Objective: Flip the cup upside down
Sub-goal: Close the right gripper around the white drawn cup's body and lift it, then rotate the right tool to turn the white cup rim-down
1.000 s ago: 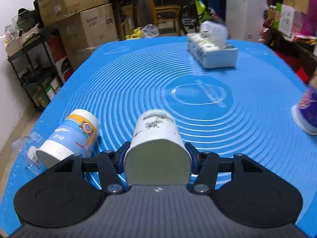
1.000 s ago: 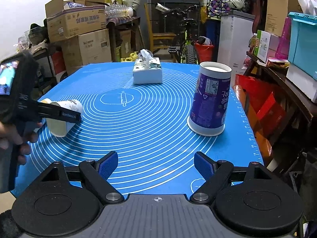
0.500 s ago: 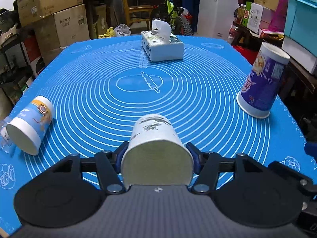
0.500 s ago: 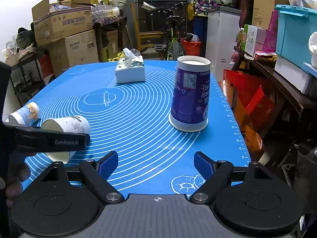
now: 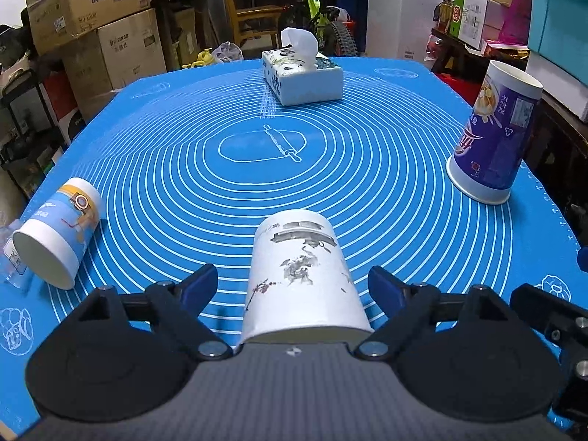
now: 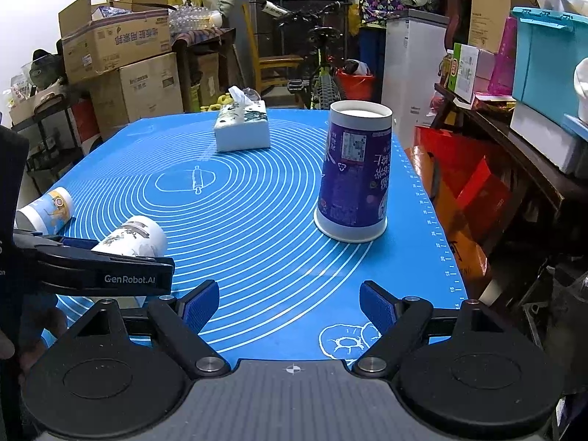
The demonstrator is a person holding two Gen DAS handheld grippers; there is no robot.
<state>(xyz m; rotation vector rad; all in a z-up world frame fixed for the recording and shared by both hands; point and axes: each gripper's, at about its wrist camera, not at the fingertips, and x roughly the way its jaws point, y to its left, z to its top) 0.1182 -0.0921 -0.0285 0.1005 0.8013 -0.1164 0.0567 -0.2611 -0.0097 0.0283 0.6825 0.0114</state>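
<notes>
A white paper cup with grey ink marks (image 5: 301, 275) lies on its side on the blue mat (image 5: 257, 169), base pointing away, mouth toward the camera. My left gripper (image 5: 294, 286) is open, its fingers apart on either side of the cup without touching it. The cup also shows in the right wrist view (image 6: 132, 239), behind the left gripper's finger (image 6: 110, 275). My right gripper (image 6: 290, 305) is open and empty near the mat's front edge. A tall purple cup (image 6: 354, 176) stands upside down on the right; it also shows in the left wrist view (image 5: 492, 136).
A blue-and-white cup (image 5: 58, 235) lies on its side at the mat's left edge. A tissue box (image 5: 301, 73) sits at the far middle. Cardboard boxes (image 5: 110, 36), a bicycle and shelves surround the table.
My left gripper has opened and let go of the white cup, which now lies on the mat. The right gripper has shifted slightly closer to the table.
</notes>
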